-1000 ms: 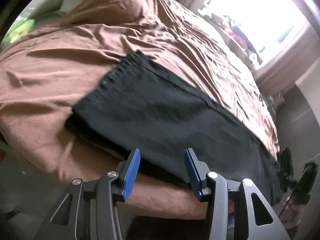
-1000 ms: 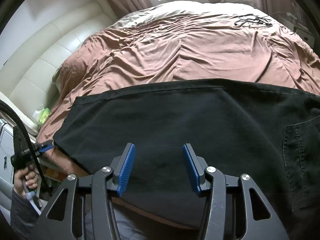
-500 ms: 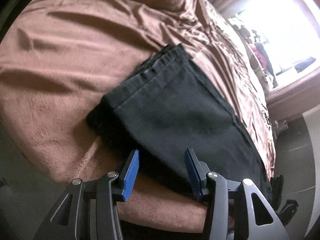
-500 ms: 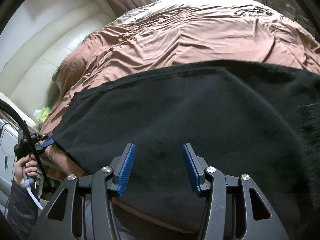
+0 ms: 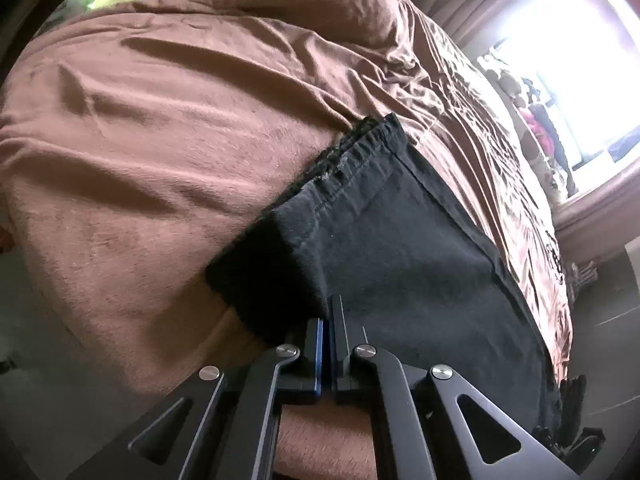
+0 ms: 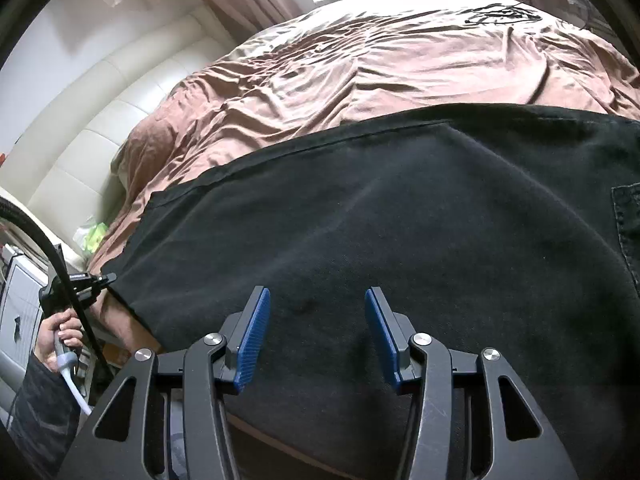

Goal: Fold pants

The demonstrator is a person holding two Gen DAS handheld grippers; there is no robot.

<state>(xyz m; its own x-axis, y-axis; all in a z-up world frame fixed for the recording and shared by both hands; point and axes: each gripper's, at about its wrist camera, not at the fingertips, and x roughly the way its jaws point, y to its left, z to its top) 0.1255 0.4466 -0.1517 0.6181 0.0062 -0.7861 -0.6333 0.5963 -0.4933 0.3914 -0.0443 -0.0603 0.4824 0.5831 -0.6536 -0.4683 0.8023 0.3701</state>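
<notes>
The step in hand looks like taking hold for a fold: the left tool [image 5: 329, 332] is clenched on the near hem corner of the black pants [image 5: 420, 264], which lie flat along the near edge of the bed [image 5: 160, 140]. The right tool [image 6: 318, 330] hangs released over the cloth; it likely needs to pinch the same edge. The fabric is dark, smooth, with stitched hems.

The black pants [image 6: 400, 240] lay flat along the near edge of the bed [image 6: 380, 60]. Their hemmed leg ends [image 5: 352, 160] were stacked, and a back pocket [image 6: 628, 232] faced up.
</notes>
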